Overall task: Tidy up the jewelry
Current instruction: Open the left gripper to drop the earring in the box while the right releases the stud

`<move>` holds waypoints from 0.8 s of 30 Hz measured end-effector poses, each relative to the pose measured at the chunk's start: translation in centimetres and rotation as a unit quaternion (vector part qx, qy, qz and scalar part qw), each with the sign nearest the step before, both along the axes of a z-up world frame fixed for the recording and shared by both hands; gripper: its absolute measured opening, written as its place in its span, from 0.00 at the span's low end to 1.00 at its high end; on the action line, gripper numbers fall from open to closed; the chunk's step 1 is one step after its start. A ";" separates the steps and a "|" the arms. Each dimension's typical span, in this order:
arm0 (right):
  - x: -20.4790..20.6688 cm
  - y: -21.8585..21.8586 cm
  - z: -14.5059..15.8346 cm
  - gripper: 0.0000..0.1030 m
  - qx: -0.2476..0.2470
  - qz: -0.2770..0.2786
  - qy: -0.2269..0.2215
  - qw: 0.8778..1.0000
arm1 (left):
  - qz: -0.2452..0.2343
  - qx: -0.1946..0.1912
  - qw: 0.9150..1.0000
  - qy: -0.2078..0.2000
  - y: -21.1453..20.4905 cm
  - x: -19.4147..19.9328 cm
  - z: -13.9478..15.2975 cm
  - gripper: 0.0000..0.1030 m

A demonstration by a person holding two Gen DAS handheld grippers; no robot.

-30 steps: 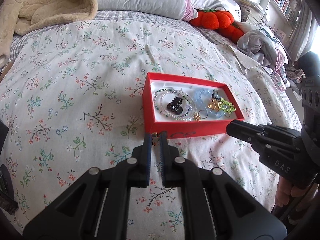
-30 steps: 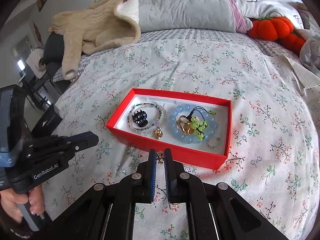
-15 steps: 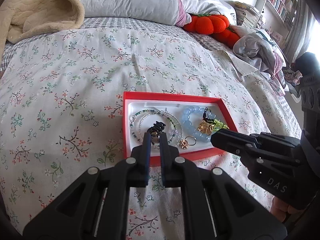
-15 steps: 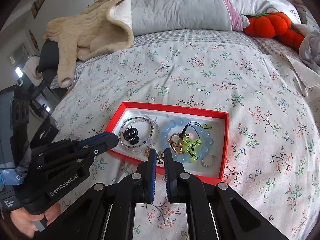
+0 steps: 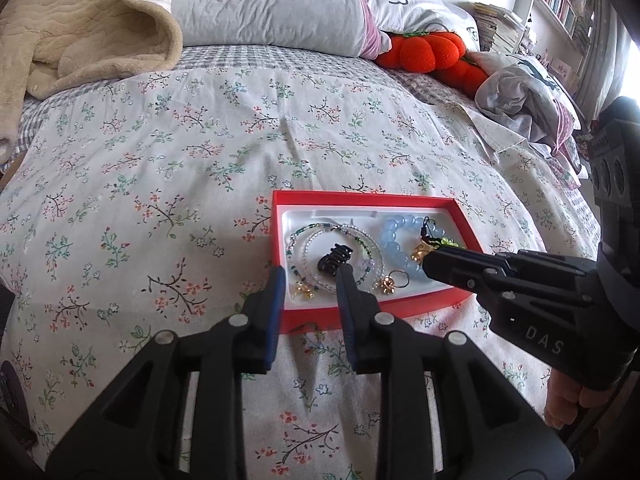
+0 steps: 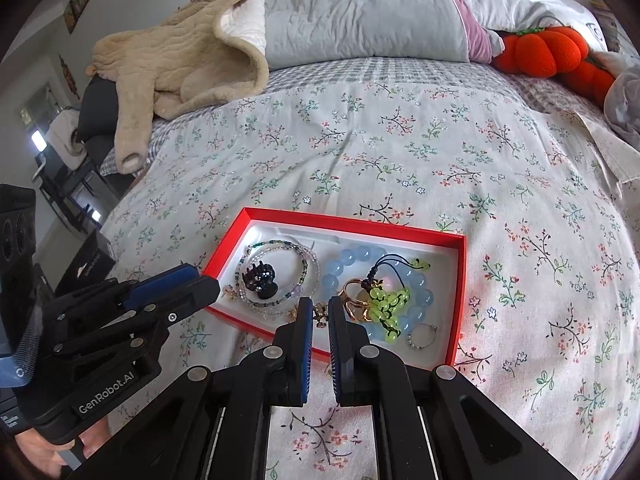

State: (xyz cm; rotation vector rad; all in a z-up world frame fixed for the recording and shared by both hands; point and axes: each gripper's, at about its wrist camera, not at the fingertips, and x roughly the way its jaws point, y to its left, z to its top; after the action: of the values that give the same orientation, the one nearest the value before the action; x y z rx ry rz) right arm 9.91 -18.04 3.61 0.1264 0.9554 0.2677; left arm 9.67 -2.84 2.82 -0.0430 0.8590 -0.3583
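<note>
Box (image 6: 458, 300) on bedspread (image 6: 400, 152); inside: hair claw (image 6: 261, 278) within bracelets (image 6: 308, 268) left, bead bracelet (image 6: 420, 300) right; pillow (image 6: 360, 12) behind.

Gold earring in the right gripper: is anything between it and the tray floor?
Nothing visible blocks it. The right gripper holds the gold earring just past the red tray's near wall, over its floor. The beaded bracelets lie left, the blue bracelet right; what lies directly beneath is hidden.
</note>
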 end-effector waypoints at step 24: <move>-5.9 -2.8 2.2 0.78 -0.039 -0.057 0.037 0.997 | 0.066 0.091 0.992 0.057 2.5 -4.6 -0.7 0.97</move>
State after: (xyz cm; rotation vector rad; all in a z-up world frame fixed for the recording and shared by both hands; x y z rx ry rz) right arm 3.98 -20.81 5.76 0.1200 1.0267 0.1218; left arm 5.05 -0.36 2.17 0.0497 0.9938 -0.1538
